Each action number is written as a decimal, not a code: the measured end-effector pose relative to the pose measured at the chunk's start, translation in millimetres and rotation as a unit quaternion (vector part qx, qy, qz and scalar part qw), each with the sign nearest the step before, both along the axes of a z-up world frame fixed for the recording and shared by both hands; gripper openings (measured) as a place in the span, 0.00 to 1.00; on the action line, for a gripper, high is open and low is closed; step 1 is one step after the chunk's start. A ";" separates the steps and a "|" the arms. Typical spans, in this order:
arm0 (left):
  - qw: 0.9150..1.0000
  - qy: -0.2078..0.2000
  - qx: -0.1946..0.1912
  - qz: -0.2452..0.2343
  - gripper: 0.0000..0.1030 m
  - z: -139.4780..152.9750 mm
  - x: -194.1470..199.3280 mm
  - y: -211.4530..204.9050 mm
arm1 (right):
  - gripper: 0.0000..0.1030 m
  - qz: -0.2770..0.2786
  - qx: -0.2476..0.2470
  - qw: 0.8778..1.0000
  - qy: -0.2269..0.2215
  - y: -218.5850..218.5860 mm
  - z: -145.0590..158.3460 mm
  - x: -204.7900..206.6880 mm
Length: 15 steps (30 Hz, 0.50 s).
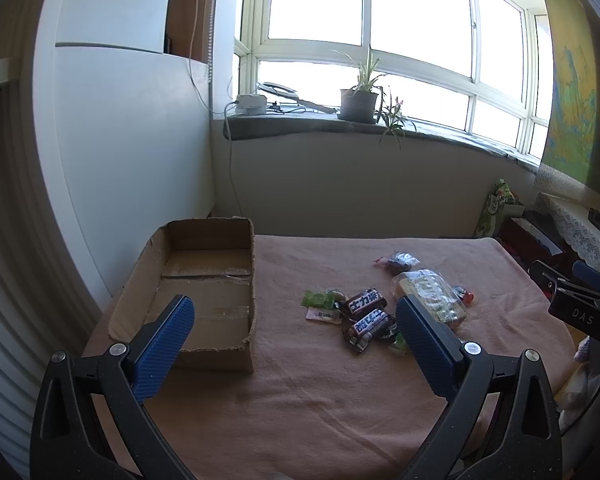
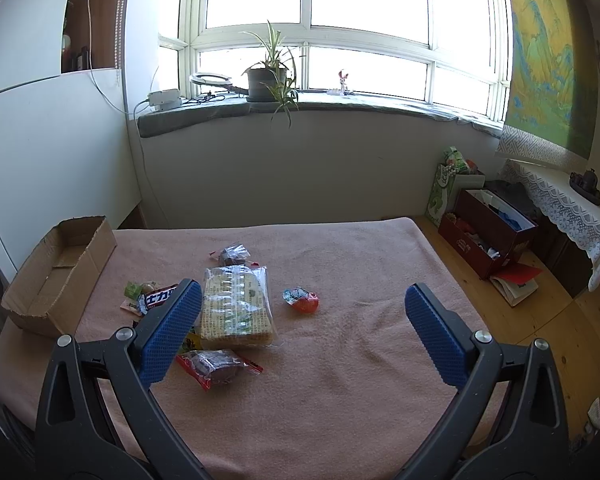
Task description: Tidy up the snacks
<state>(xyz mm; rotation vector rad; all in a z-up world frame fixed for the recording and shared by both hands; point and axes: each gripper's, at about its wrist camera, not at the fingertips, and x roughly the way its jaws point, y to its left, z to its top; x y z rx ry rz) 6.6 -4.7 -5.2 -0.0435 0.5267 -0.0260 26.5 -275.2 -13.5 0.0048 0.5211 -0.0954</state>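
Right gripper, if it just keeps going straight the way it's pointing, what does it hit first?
Probably bare pink blanket: the open right gripper aims just right of the cracker pack, near the small red-wrapped candy. Depth is unclear.

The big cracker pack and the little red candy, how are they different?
The cracker pack is much bigger than the red candy. The cracker pack is a flat, pale yellow block in clear wrap; the red candy is a small, rounded, crinkly red-and-blue lump. The cracker pack lies in the snack pile, near a dark wrapped cake; the red candy sits apart on its right. Both rest on the pink blanket, outside the cardboard box.
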 end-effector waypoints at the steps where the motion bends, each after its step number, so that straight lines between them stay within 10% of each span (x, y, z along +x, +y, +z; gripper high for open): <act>1: 1.000 0.000 0.000 0.000 0.98 0.0 0.0 0.0 | 1.00 0.001 0.000 1.000 0.000 0.5 -0.8 0.3; 15: 1.000 0.005 -0.003 -0.003 0.98 -1.3 3.0 -0.8 | 1.00 0.002 0.001 1.000 0.005 1.9 -5.4 5.8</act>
